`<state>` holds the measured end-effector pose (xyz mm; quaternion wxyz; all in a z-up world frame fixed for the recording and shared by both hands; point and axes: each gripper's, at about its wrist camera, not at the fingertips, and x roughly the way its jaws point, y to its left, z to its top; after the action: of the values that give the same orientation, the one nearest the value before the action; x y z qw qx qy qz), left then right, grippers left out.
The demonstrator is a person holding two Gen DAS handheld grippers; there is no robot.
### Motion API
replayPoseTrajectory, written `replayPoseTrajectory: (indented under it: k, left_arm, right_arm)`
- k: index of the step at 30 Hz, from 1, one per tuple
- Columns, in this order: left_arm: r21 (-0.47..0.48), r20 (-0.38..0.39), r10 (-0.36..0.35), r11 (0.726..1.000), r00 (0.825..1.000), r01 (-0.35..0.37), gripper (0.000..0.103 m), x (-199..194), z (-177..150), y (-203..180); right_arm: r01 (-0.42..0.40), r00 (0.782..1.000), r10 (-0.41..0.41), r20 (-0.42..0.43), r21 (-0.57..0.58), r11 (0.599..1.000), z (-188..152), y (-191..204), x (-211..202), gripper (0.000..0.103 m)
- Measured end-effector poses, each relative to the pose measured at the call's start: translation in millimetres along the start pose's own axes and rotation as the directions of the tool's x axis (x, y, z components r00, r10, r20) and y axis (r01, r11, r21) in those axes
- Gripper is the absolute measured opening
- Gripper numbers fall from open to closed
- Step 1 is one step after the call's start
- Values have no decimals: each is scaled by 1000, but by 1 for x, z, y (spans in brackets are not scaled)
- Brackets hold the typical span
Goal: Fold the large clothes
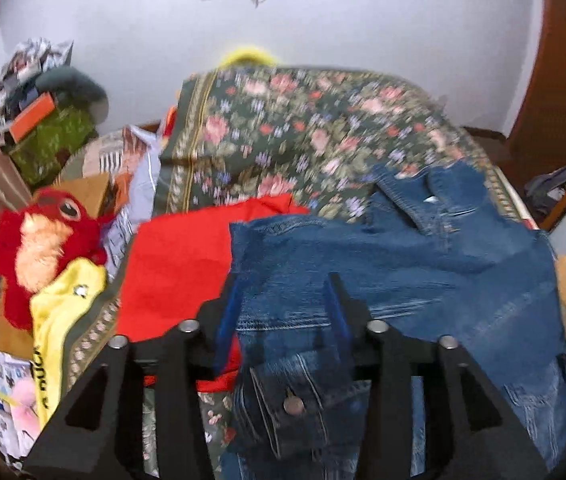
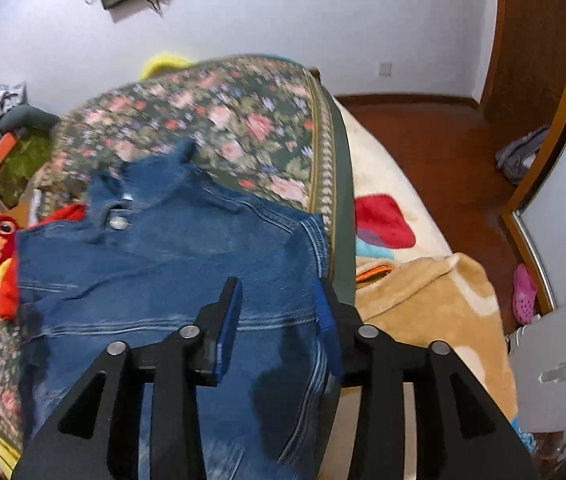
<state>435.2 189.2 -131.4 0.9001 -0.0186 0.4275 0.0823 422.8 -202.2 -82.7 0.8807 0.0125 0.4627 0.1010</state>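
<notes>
Left wrist view: the left claw (image 1: pixel 283 300) hangs apart over the denim jacket (image 1: pixel 403 264) spread on the bed (image 1: pixel 283 120), cuff unfolded. Right wrist view: the right claw (image 2: pixel 279 300) gapes too, gripping nothing; folding looks barely begun.

Right gripper (image 2: pixel 279 292) spread wide above denim jacket (image 2: pixel 163 256), floral bedspread (image 2: pixel 243 120) beneath

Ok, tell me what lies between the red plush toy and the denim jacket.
In the left wrist view, a red cloth lies between the red plush toy and the denim jacket, partly tucked under the jacket.
</notes>
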Motion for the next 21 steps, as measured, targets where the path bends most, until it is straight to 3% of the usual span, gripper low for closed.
replayPoseTrajectory:
  k: [3,7,9,12,17,21]
  left_arm:
    - [11,45,-24,1000,999,23,51,-35,-4,-4]
    - [12,88,-63,998,994,62,60,-75,-15,-6]
    - [21,99,-74,997,992,72,64,-89,-23,-8]
    - [36,104,-88,996,991,85,68,-107,-40,-9]
    - [38,84,-104,994,991,101,73,-125,-76,-6]
    - [13,43,-117,993,992,116,73,-127,-111,0]
  right_arm:
    - [-11,999,12,40,-24,1000,-4,10,-26,44]
    - [-27,995,31,91,-53,998,-14,20,-62,59]
    - [-26,993,33,110,-68,997,-21,24,-75,60]
    - [-28,991,39,128,-89,996,-33,29,-91,72]
    - [-29,991,44,130,-119,993,-60,34,-108,74]
    - [-50,995,60,84,-110,993,-84,34,-107,74]
